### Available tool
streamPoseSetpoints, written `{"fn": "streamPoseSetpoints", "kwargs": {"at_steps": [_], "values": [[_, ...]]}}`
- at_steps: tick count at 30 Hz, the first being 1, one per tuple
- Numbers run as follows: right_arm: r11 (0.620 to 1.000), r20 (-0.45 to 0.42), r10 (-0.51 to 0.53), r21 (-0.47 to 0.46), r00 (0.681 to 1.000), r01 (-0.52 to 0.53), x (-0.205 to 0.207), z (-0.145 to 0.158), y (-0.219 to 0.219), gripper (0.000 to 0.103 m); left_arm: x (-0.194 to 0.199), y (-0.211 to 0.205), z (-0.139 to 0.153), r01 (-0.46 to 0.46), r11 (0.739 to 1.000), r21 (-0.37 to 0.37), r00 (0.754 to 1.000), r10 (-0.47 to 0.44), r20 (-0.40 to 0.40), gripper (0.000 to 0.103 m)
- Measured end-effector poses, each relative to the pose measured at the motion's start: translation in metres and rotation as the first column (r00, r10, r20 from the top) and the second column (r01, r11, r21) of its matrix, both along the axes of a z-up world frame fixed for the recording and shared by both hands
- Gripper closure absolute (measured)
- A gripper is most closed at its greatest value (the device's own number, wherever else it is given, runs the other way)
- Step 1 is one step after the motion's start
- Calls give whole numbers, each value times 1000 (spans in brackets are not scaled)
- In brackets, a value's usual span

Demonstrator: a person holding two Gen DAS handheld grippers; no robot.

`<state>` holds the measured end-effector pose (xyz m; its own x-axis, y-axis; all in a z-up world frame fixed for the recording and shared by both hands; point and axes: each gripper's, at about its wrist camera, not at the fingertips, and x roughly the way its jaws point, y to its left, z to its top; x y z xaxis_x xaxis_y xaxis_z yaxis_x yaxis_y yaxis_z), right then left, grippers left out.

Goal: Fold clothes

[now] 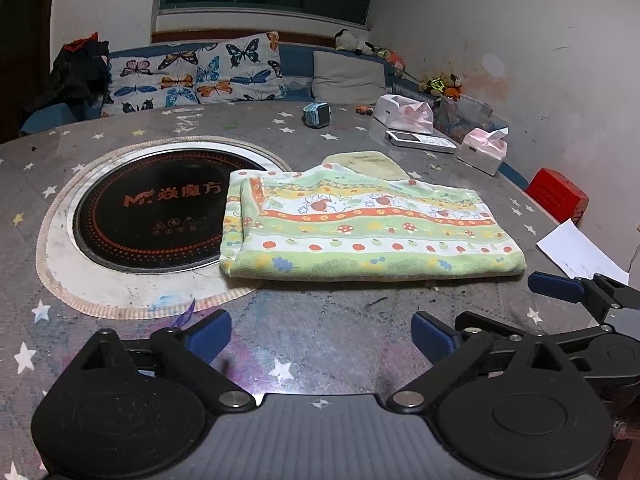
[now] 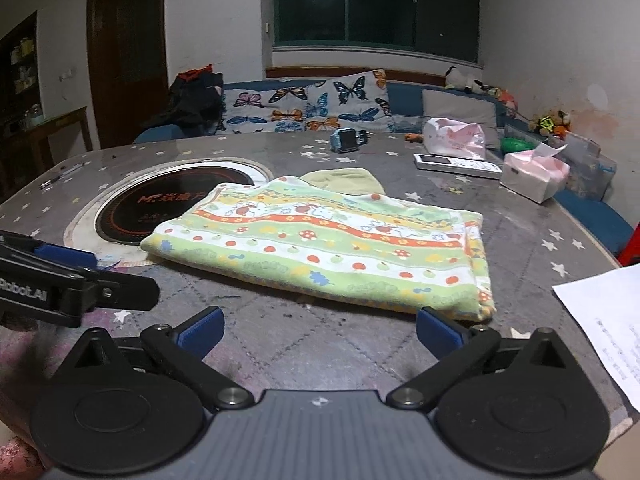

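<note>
A folded garment [image 1: 360,224] with green, orange and white stripes and a mushroom and apple print lies flat on the grey star-patterned table [image 1: 320,320]. It also shows in the right wrist view [image 2: 332,240]. A plain yellow-green cloth [image 1: 368,162] peeks out behind it. My left gripper [image 1: 320,332] is open and empty, just in front of the garment's near edge. My right gripper [image 2: 318,326] is open and empty, with its right finger close to the garment's near right corner. The right gripper's fingers [image 1: 560,286] show at the right edge of the left wrist view.
A round black induction cooktop [image 1: 152,216] is set in the table left of the garment. Tissue packs [image 1: 482,150], a remote [image 1: 420,140], a small blue watch [image 1: 318,114], a red box [image 1: 558,194] and a paper sheet [image 1: 580,256] lie at back and right. A cushioned bench lies behind.
</note>
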<state>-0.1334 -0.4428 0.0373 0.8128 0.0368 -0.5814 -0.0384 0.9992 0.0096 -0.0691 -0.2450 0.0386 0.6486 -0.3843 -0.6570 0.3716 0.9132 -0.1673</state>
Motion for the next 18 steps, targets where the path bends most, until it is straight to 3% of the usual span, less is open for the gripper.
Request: {"fn": "streamPoseSetpoints", "kwargs": {"at_steps": [18], "values": [[998, -8, -49, 29, 999, 49, -12, -6, -5, 0, -9, 1, 1, -5, 1000, 4, 1000, 5, 5, 0]]}}
